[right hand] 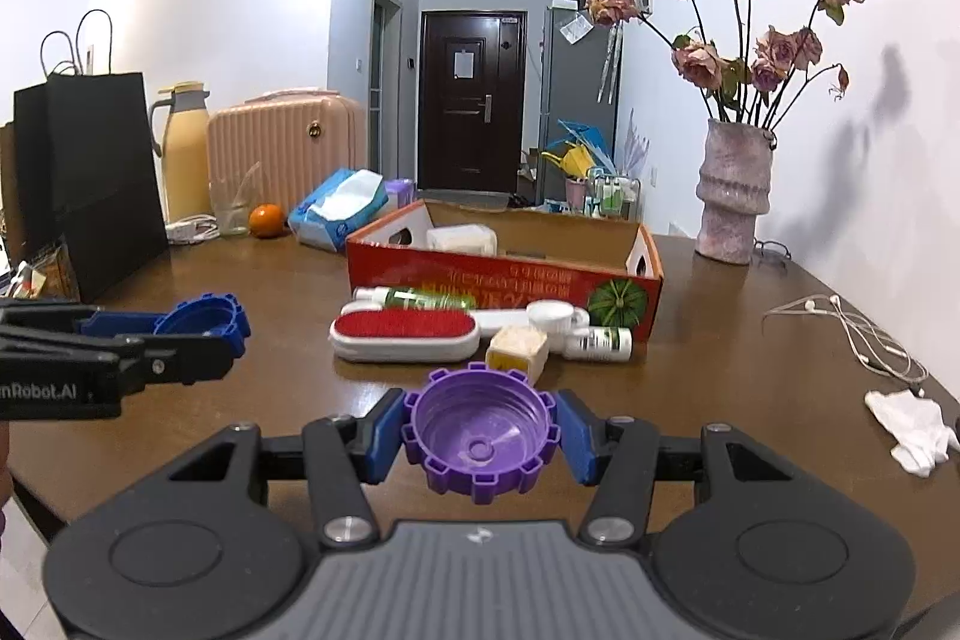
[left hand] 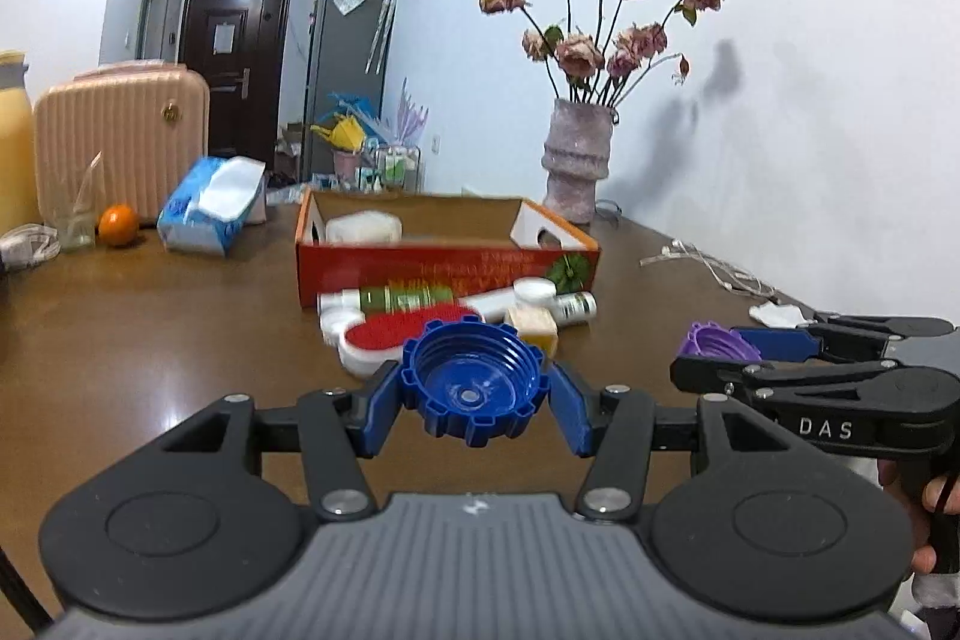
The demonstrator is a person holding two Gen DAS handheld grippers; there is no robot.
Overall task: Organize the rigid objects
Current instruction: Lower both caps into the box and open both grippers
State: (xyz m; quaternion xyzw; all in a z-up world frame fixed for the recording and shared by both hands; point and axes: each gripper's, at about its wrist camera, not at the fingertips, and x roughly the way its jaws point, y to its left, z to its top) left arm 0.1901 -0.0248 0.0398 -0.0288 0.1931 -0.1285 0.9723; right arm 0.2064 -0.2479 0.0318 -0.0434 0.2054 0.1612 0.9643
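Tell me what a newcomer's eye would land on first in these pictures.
First, the two toothed caps held up close to the cameras: the blue cap clamped in the left tool and the purple cap clamped in the right tool. Next, the red cardboard box at mid-table with a red-bristled brush and small bottles lying before it. Behind on the right stands a vase of dried roses.

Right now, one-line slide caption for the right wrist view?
Right gripper clamps a purple cap above the table, facing the red cardboard box.
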